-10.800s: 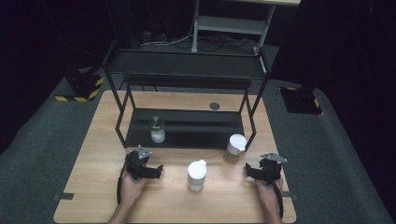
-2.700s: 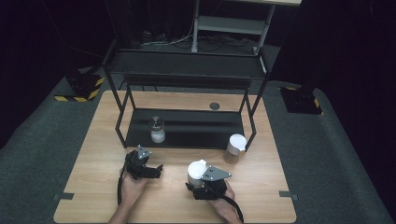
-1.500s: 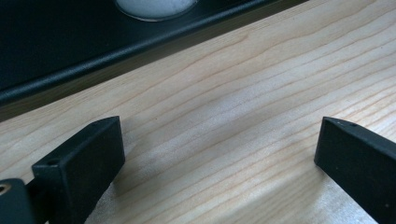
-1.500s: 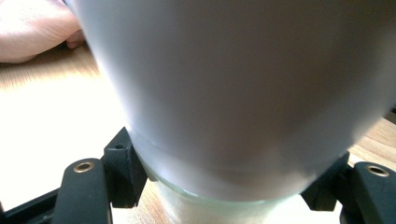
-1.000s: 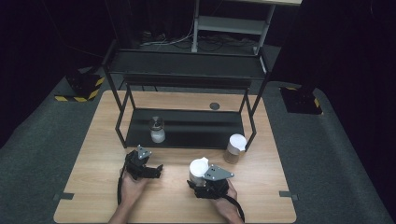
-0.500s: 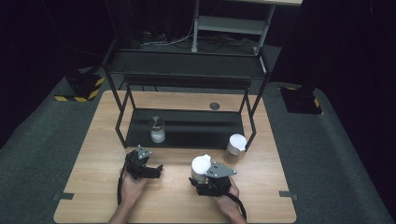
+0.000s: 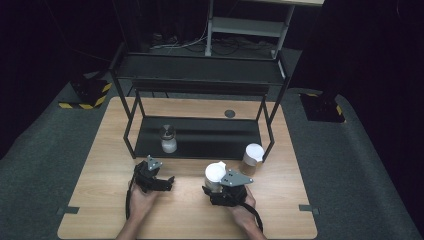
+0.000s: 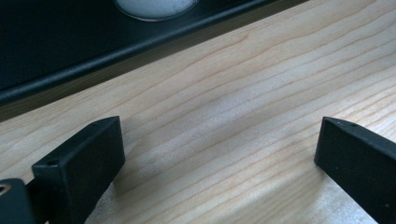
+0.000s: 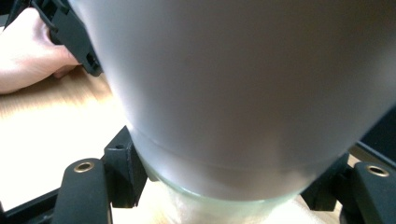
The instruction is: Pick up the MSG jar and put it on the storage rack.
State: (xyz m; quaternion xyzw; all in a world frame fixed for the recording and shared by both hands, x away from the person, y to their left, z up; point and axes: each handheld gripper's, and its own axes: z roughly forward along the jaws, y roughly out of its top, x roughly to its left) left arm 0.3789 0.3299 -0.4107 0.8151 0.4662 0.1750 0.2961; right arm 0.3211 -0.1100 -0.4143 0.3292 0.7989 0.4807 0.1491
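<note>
Right now the right claw (image 7: 216, 186) is clamped around the white-lidded jar (image 7: 215, 173), low on its glass body, so the weight sits between the jaws rather than hanging from the lid. The jar stands near the tabletop's (image 7: 100, 165) front edge, at about six o'clock from the black rack (image 7: 200, 82) and at eight o'clock from a second white-lidded jar (image 7: 253, 154) by the rack's right front leg. In the right gripper view the jar (image 9: 243, 93) towers close over both jaws. The left claw (image 7: 167, 182) rests on the wood with jaws spread wide and empty, probably parked out of the way. A small shaker (image 7: 168, 138) sits on the rack's lower shelf, at twelve o'clock from it.
</note>
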